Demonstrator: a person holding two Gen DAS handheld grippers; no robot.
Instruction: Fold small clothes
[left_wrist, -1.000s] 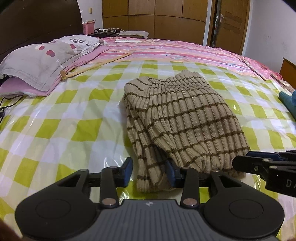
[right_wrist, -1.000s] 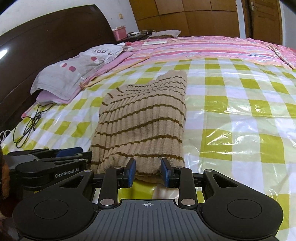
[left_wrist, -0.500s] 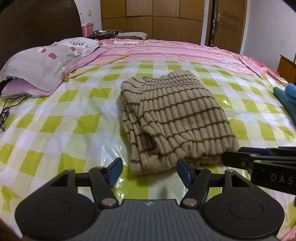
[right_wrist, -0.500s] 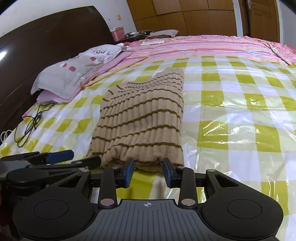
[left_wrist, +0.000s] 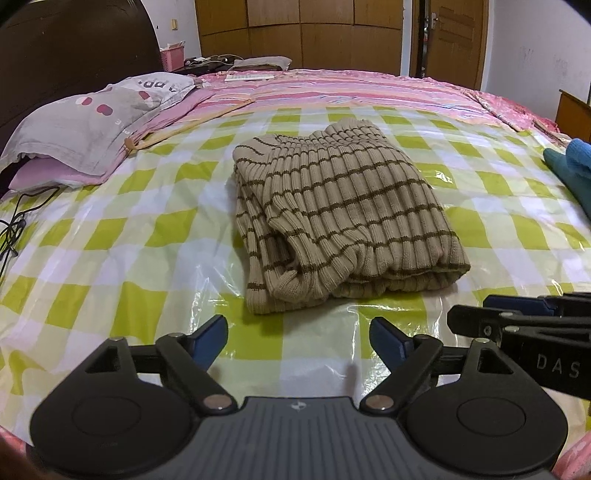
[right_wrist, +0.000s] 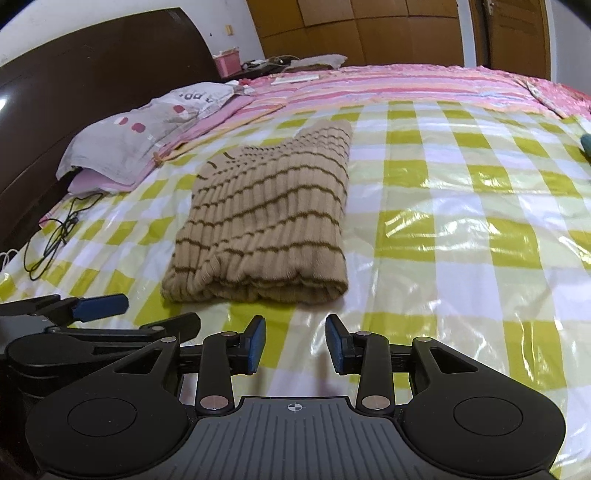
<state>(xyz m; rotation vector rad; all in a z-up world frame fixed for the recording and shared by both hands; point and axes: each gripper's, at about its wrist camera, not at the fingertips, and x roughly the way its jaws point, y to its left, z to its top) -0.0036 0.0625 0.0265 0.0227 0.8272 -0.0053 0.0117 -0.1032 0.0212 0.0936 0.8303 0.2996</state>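
On the checked bed sheet (left_wrist: 110, 236), left gripper (left_wrist: 297, 341) fingers opening wide, nothing between them; the folded striped sweater (left_wrist: 343, 218) lies just ahead; right gripper (right_wrist: 295, 343) fingers narrow, gripping nothing

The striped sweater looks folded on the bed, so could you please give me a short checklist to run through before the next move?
1. Striped sweater folded into a compact bundle on the checked plastic sheet: ok.
2. Left hand-held gripper free of the sweater: ok, its jaws are opening with nothing between them.
3. Right hand-held gripper free of the sweater: ok, jaws apart, nothing between them.
4. Fold tidy: not ok, a loose layer bulges out at the near left corner in the left wrist view.
5. Next garment within sight: ok, a blue garment lies at the right edge of the bed.
6. Black cable near the pillow clear of the sweater: ok.
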